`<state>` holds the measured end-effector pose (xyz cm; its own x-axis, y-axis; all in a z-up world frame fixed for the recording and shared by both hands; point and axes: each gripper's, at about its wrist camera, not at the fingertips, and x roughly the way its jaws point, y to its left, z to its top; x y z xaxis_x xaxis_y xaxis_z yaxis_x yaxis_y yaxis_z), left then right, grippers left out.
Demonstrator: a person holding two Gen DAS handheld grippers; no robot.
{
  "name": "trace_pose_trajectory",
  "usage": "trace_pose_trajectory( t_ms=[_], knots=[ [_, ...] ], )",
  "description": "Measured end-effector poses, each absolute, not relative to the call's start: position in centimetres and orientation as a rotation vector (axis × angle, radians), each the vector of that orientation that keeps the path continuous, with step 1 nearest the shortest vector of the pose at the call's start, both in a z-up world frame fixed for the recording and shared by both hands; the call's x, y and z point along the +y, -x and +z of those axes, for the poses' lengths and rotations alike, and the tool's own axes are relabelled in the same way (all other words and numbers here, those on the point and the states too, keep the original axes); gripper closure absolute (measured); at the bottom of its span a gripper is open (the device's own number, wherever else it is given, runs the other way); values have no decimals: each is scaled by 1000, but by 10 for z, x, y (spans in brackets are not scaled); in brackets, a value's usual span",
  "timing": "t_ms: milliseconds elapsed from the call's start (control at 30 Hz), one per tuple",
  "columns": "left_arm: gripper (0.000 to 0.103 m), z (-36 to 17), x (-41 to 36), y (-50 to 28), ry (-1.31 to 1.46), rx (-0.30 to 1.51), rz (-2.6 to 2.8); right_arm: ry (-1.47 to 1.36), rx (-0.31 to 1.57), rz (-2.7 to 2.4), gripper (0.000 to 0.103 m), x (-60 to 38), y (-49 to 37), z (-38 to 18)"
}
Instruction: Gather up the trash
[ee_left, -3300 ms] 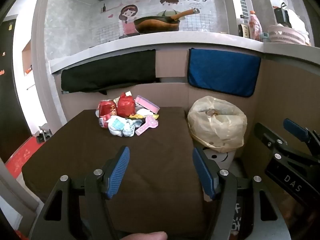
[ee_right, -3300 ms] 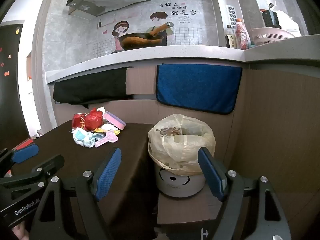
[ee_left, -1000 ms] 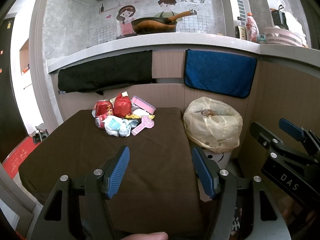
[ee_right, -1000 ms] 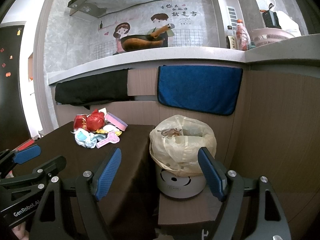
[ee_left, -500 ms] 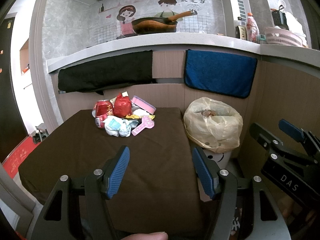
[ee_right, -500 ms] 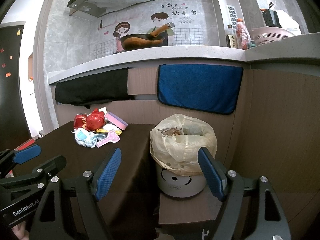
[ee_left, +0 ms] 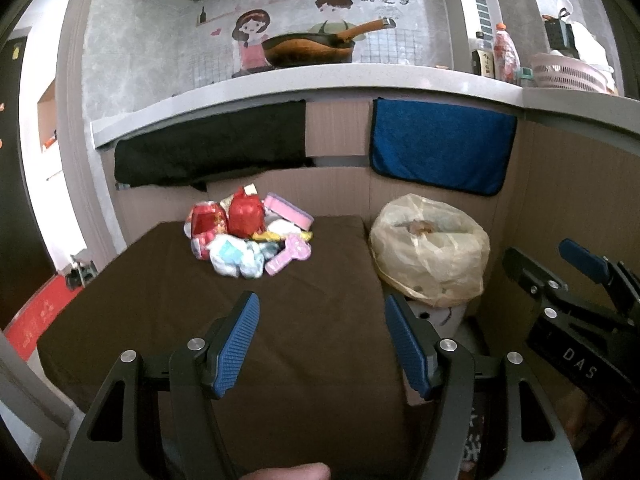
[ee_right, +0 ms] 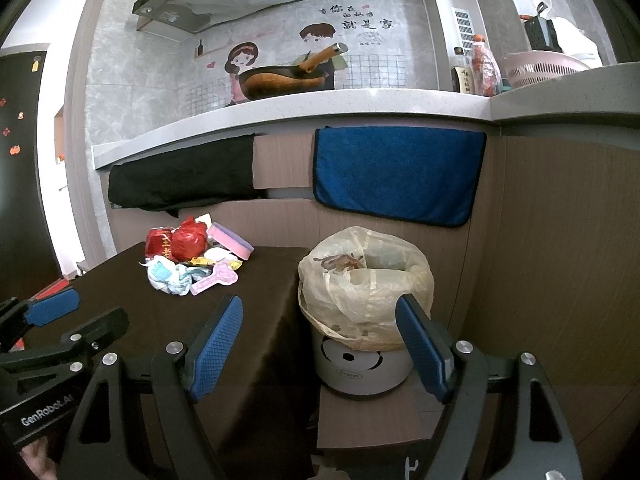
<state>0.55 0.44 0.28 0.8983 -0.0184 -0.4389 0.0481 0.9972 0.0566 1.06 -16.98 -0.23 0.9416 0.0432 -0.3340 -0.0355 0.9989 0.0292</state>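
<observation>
two grippers, the left gripper (ee_left: pixel 322 326) and the right gripper (ee_right: pixel 318 330). one brown table (ee_left: pixel 312 360). one pile of trash (ee_left: pixel 248 236) on it, with one red can (ee_left: pixel 206 220), one pink sponge (ee_left: pixel 288 211) and one pink paddle-shaped piece (ee_left: pixel 289 259). one lined bin (ee_right: pixel 366 308). two hanging cloths, one black cloth (ee_left: pixel 212 150) and one blue cloth (ee_left: pixel 440 148).
</observation>
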Motion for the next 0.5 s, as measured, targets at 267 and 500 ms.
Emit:
trace_pose_trajectory(
  t_ms=[267,500],
  knots=[
    [37,11,81,-68,-19,487,-73,-66,400,146,26,-164,-75,0],
    [37,-1,169,-133,118,525,-19,-25,497,275,27,-116,-156,-7]
  ],
)
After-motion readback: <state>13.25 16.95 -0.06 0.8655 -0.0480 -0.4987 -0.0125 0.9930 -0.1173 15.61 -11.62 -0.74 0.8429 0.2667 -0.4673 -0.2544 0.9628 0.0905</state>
